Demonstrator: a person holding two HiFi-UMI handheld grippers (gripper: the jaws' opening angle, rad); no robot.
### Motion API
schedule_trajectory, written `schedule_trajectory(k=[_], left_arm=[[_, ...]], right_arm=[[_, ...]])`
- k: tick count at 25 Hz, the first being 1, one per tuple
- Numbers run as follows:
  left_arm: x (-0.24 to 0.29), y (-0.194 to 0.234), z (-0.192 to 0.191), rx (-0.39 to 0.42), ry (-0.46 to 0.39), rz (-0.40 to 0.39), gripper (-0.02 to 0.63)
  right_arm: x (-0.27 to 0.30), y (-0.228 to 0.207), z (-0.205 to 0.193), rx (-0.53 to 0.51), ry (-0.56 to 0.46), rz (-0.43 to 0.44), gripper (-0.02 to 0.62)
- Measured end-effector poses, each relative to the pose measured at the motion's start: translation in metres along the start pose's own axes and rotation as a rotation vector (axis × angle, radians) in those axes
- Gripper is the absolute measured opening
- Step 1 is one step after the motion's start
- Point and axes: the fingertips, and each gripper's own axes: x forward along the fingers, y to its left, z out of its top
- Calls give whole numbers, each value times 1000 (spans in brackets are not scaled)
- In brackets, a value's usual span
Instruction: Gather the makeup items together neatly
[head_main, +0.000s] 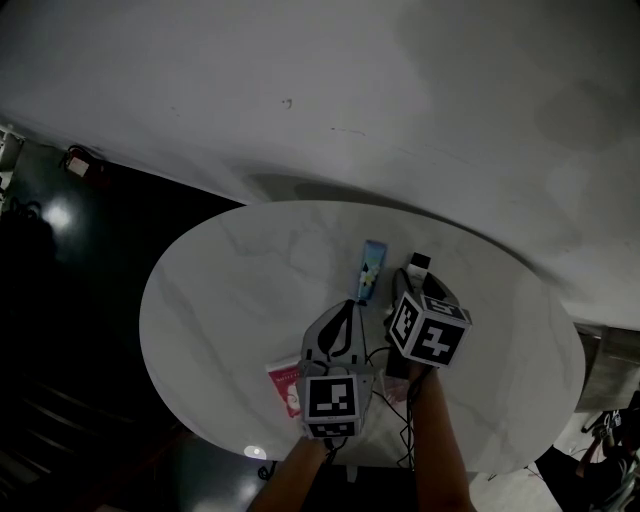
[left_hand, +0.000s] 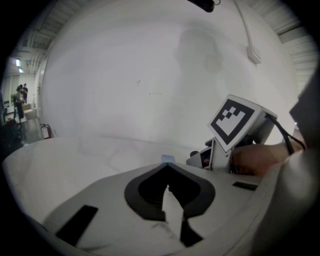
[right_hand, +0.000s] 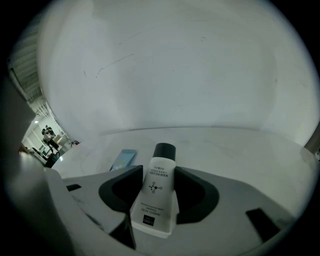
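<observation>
The right gripper (right_hand: 158, 171) pinches a white cream tube (right_hand: 155, 200) just below its black cap, over the marble table (right_hand: 240, 150), near a blue sachet (right_hand: 123, 159). The tube looks light, soft-walled and probably slick (the stiffer shoulder suits gripping). The left gripper (left_hand: 166, 163) is pressed together, empty.

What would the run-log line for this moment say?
left gripper: shut, empty | right gripper: shut on white tube | blue packet: flat on table | red packet: near table edge
</observation>
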Motion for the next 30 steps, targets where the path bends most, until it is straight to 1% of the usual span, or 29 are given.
schedule_trajectory(k=[3,9,14,23,30], left_arm=[[-1,1,-1,-4,3,3,15],[-1,2,-5,-11,11,5,15],[-1,2,-6,-14,14,3,15],[-1,3,-8,-16,20,7,15],[-2,3,-8,-17,20,8,15]], right_arm=[[0,-1,0,10,-7,-3,212],[1,0,-2,-23,-2,-33,213],[1,1,-1,-27,-3,-46,213],[1,-1,2,-61,-20,-81,233],[-1,-3,5,-68,-31,-86,244]])
